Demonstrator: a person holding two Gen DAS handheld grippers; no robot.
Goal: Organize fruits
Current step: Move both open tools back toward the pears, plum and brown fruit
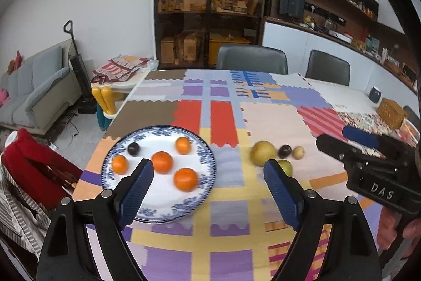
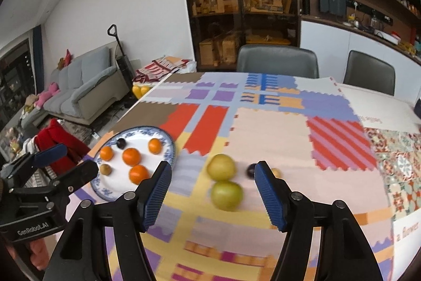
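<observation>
- The plate [image 1: 208, 157], white with a blue rim, sits on the near left part of the table, on a patchwork cloth [image 1: 273, 120].
- On the plate lie four oranges: one at the far side [image 1: 183, 145], one in the middle [image 1: 162, 162], one at the left [image 1: 119, 164] and one nearest [image 1: 185, 179].
- A dark plum [image 1: 133, 148] lies on the plate's far left part.
- The right wrist view also shows a small brownish fruit [image 2: 105, 169] on the plate's near left side.
- To the right of the plate, on the cloth, a yellow-green fruit [image 1: 263, 152] lies with a second green fruit [image 2: 226, 195] just nearer.
- Right of those sit another dark plum [image 1: 285, 151] and a small yellowish fruit [image 1: 298, 152], close together.
- The left gripper [image 1: 209, 177] hangs over the plate's near edge, its jaws wide apart with nothing between the pads.
- The right gripper [image 2: 210, 179] hangs over the loose fruits, its jaws apart; the green fruits show in the gap, but the pads do not press on them.
- Two grey chairs [image 1: 251, 57] stand at the far side of the table.
- A wicker basket [image 1: 392, 112] sits at the table's right edge.
- A grey sofa [image 2: 84, 86] stands far left.
</observation>
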